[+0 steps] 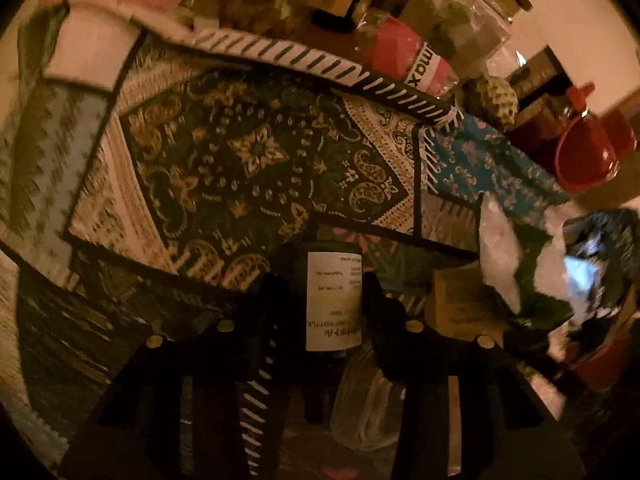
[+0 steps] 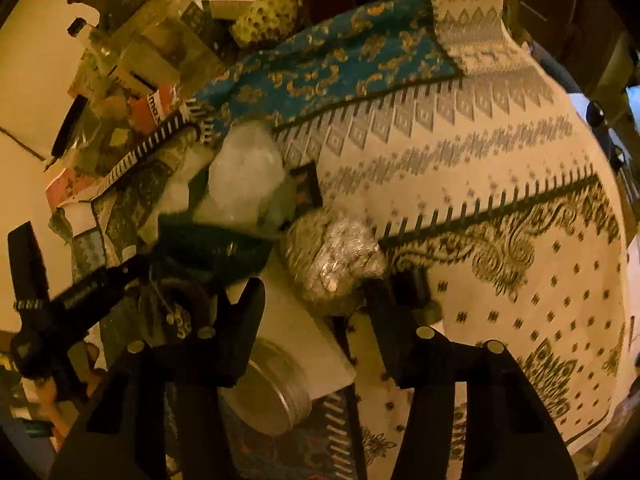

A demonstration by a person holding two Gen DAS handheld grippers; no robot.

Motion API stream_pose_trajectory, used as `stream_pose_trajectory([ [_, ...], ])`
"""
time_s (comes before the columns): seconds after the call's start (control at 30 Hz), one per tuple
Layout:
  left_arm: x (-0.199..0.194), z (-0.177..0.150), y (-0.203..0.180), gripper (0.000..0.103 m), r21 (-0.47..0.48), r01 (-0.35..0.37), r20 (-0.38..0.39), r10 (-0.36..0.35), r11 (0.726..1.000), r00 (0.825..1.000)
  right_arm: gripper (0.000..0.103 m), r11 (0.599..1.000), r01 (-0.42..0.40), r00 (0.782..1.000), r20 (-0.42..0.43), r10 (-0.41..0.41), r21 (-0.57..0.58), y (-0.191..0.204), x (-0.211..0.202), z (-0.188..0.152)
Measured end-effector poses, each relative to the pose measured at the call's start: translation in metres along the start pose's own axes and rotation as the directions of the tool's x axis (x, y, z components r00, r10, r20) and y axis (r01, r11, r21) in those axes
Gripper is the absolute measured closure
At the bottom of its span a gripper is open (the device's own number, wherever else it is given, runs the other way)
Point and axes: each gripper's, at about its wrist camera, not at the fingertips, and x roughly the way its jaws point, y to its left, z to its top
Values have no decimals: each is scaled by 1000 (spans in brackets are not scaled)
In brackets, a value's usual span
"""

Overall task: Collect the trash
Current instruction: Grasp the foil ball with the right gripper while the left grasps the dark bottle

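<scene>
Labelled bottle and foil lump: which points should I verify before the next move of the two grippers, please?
1. Labelled bottle sits between the left gripper fingers: ok.
2. Pads press firmly on the bottle: cannot tell.
3. Foil lump is centred in the right gripper: not ok, it sits at the fingertips, nearer the finger on the picture's right.
4. Nothing else lies in the right gripper's gap: not ok, a white sheet and a round tin are there.
</scene>
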Motion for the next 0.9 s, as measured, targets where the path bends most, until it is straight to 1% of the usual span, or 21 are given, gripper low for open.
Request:
stream_pose_trajectory([
  [0.17,-23,3,-4,62,41,-4,86,0,999,996,54,999,37,999,2,-37,11,-3,9,12],
  [0.27,-36,6,-6,62,64,-22,125,14,998,992,54,998,60,998,8,-60,-12,-3,12,17],
  [0.3,-40,6,-7,62,71,-29,136,19,997,991,51,997,69,998,8,-69,-26,-2,14,17],
  [0.37,-49,5,-9,62,87,-45,160,30,995,987,51,994,89,996,-1,-89,-65,2,19,18],
  [0.53,-67,2,-16,62,126,-62,204,35,990,978,50,989,102,995,21,-101,-106,7,24,19],
  [0.63,-78,-1,-21,62,145,-72,221,39,987,974,50,980,129,992,20,-128,-149,14,31,23],
  [0.67,-79,-2,-24,62,148,-72,225,37,986,974,52,978,134,991,21,-133,-158,16,32,24],
  [0.7,-82,-2,-26,62,152,-70,230,33,986,973,53,977,136,991,25,-134,-165,17,33,25],
  [0.8,-90,-5,-33,62,160,-62,243,22,985,970,59,982,104,995,17,-103,-159,20,34,29],
  [0.9,-102,-10,-43,62,172,-54,262,7,984,965,60,987,72,997,28,-69,-146,14,22,26],
])
